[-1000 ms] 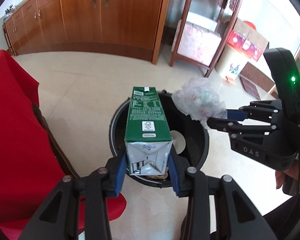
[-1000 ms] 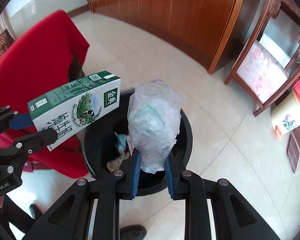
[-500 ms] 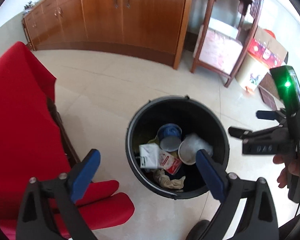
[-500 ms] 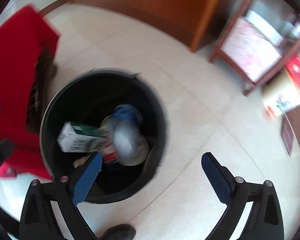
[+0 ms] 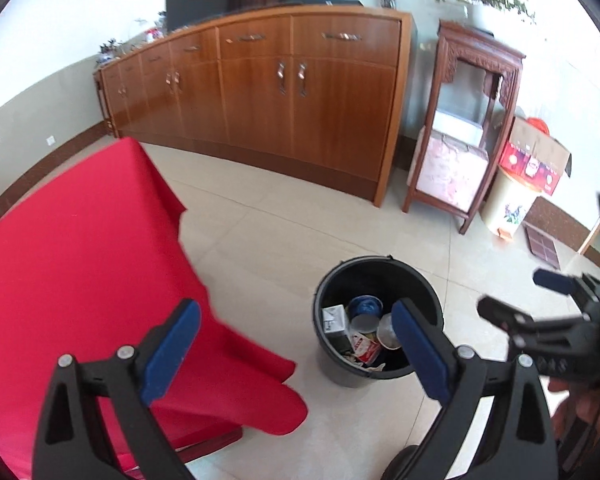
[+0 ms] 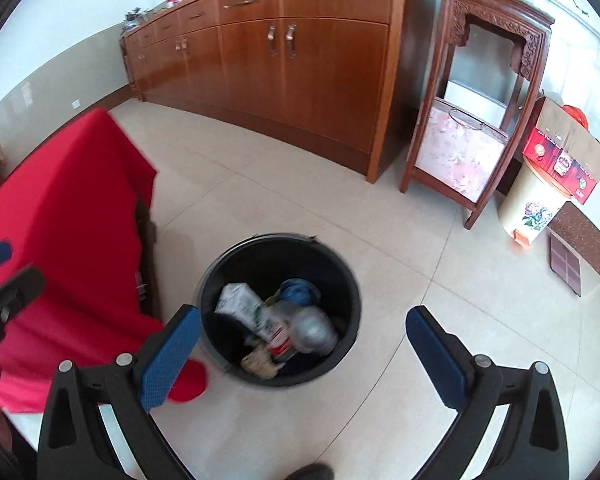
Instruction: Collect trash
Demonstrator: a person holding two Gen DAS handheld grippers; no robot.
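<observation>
Judging by what lies in the bin (image 6: 220, 272), you have this round of trash dealt with — the carton (image 6: 242, 306) and the plastic bag (image 6: 314, 330) both sit inside it, on top of a blue bowl (image 6: 300, 290), paper cups and scraps. In the right wrist view the carton lies tilted at about 9 o'clock within the bin and the bag at about 4 o'clock, the two touching or nearly so.

Your left gripper (image 5: 296, 336) is spread wide with nothing between its pads, and so is your right gripper (image 6: 300, 344). Both have just been opening, and no item is between the jaws of either. Each hangs above the floor and points down toward the bin; from the left wrist view the bin sits at about 4 o'clock, partly behind the right-hand finger.

What is left is harder to say. The red cloth (image 5: 80, 264) at 9 o'clock looks bare where it shows, and the tiled floor (image 6: 420, 280) around the bin shows no loose litter. The cabinet (image 5: 300, 100) at 12 o'clock carries small things on top, too blurred to call trash. If more remains, it lies outside both views — you would have to look round for it.
</observation>
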